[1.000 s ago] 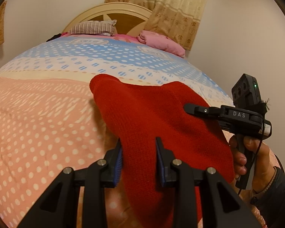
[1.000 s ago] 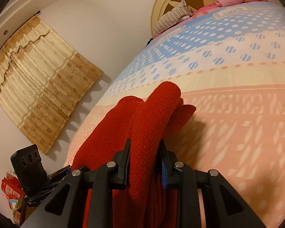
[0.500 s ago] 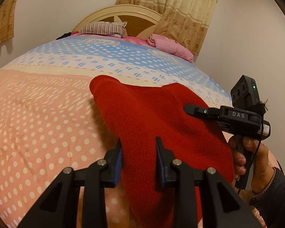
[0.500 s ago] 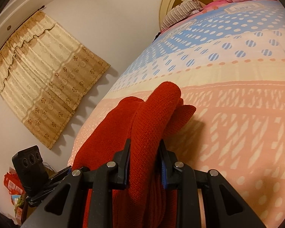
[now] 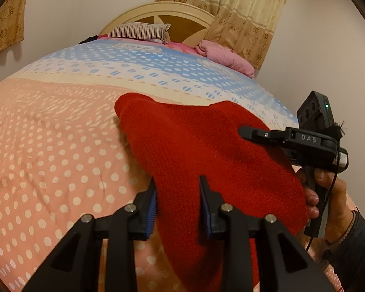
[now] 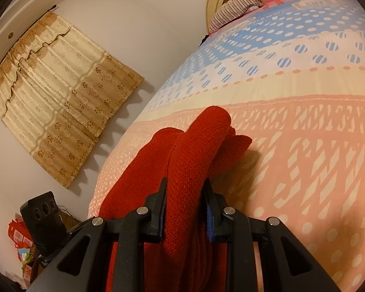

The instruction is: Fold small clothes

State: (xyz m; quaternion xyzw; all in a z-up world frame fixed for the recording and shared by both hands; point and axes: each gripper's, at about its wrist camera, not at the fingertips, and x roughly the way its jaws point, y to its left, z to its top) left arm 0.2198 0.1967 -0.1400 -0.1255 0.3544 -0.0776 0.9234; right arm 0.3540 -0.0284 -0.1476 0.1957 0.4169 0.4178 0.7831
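A red knitted garment (image 5: 194,146) hangs stretched between both grippers just above the bed. My left gripper (image 5: 178,194) is shut on its near edge, the blue pads pressing the knit from both sides. In the left wrist view the right gripper (image 5: 245,131) grips the garment's right side, held by a hand (image 5: 328,189). From the right wrist view, my right gripper (image 6: 185,194) is shut on a thick bunched fold of the same garment (image 6: 197,146), whose far end droops onto the bedspread. The left gripper's body (image 6: 41,216) shows at the lower left.
The bed carries a spotted bedspread (image 5: 48,146), peach near me and blue farther off. A striped pillow (image 5: 138,30) and a pink pillow (image 5: 226,56) lie by the cream headboard (image 5: 177,12). Patterned curtains (image 6: 53,92) hang on the walls. Clutter (image 6: 19,238) sits on the floor.
Both grippers, still shut on the red garment, have carried it a little farther along the bed toward the headboard. The garment's shape is unchanged.
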